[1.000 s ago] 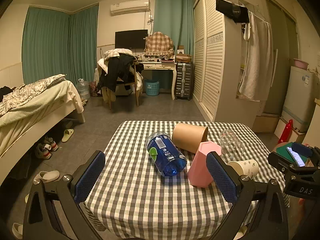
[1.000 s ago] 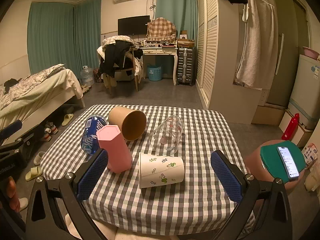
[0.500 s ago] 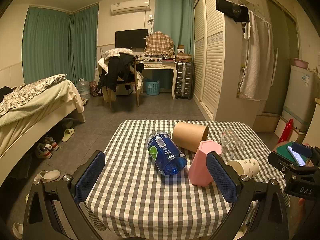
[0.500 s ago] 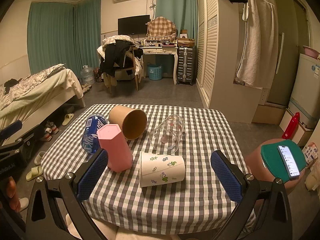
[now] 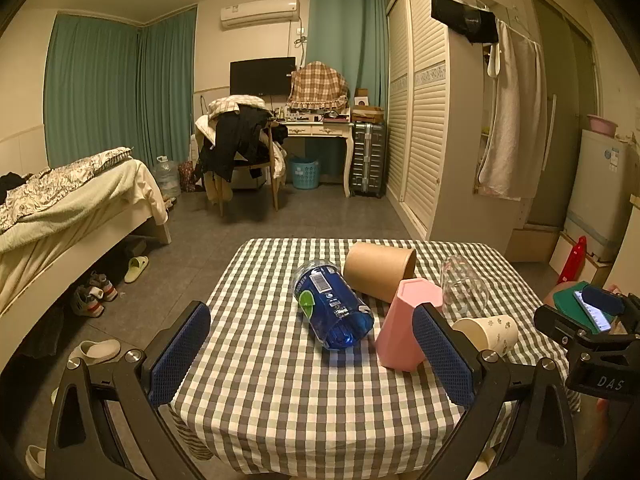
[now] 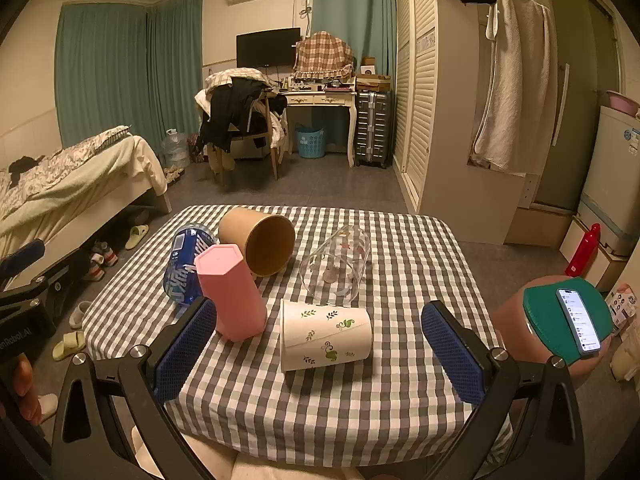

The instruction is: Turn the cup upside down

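A white leaf-printed cup (image 6: 326, 338) lies on its side on our checked table (image 6: 400, 400), between our right gripper (image 6: 320, 354)'s wide-open jaws. Our left gripper (image 5: 308, 354) is open too. We judge the grasp comes next: advance, then close.

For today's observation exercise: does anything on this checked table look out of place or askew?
Yes. Four cups lie tipped on their sides: blue cup, brown paper cup, clear glass, white leaf-print cup. The pink hexagonal cup alone stands, base up, slightly tilted.
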The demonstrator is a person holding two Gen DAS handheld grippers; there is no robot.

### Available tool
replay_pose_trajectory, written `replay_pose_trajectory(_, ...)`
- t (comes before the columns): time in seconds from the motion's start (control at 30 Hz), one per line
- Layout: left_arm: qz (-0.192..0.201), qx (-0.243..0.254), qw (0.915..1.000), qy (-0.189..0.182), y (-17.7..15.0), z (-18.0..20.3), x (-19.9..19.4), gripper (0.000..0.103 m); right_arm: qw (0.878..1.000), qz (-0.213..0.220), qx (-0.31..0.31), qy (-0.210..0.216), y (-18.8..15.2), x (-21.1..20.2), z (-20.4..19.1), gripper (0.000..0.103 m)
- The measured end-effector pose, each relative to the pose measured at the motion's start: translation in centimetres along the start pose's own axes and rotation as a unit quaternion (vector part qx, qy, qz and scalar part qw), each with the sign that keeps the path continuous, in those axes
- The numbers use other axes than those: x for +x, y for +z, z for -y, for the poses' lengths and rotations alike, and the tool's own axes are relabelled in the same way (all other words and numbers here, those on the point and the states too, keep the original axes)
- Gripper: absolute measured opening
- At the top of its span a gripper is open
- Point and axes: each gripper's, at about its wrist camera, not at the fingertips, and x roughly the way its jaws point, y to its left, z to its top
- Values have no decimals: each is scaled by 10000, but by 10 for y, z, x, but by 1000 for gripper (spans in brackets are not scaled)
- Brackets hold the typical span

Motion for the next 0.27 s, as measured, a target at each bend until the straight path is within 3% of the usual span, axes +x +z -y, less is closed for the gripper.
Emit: replay_pose_trajectory(0.27,-30,34,10000,14,-3,-1,-2,103,10000,6,6,-1,0,0,0,103)
